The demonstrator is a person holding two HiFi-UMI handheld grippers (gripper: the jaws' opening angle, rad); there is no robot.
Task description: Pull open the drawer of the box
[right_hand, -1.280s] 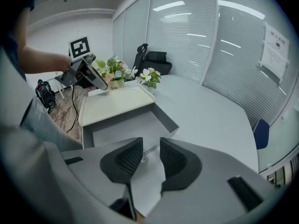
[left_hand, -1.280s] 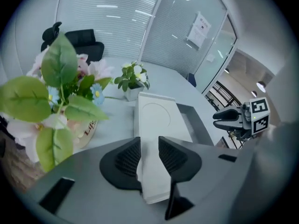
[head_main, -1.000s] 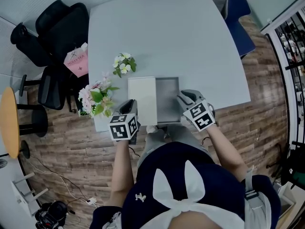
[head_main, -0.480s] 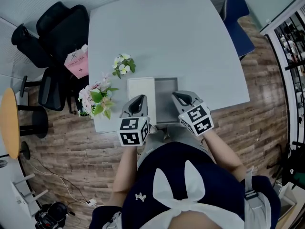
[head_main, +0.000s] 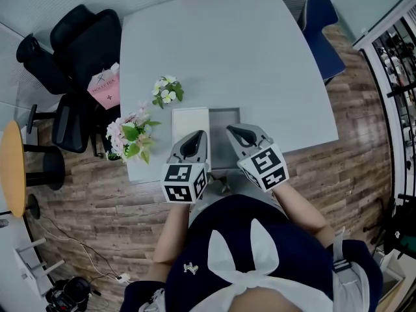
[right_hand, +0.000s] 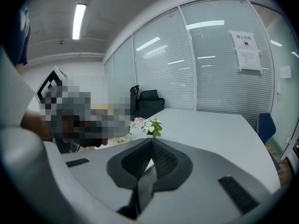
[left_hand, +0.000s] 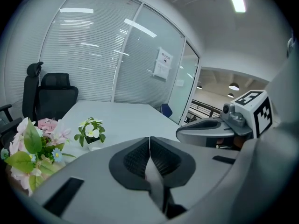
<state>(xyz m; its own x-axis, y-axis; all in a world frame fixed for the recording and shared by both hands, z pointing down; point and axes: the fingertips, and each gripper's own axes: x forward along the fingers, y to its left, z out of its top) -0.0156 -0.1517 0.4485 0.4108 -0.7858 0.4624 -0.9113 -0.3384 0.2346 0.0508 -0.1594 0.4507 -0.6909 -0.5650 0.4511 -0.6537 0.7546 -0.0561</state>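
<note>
The box lies near the table's front edge, with a white top and its grey drawer pulled out to the right. Both grippers hover over its near side and partly hide it. My left gripper is shut and empty above the white top. My right gripper is shut and empty above the drawer. In the left gripper view the jaws meet with nothing between them, and the right gripper shows beside them. In the right gripper view the jaws are also pressed together. Neither gripper view shows the box.
A small pot of white flowers stands behind the box, and a pink bouquet sits at the table's left front corner. A pink bag rests on a black chair at the left. A blue chair stands at the far right.
Both grippers have risen from the box's sides and come inward over it, towards each other. The box and its drawer have stayed put.
</note>
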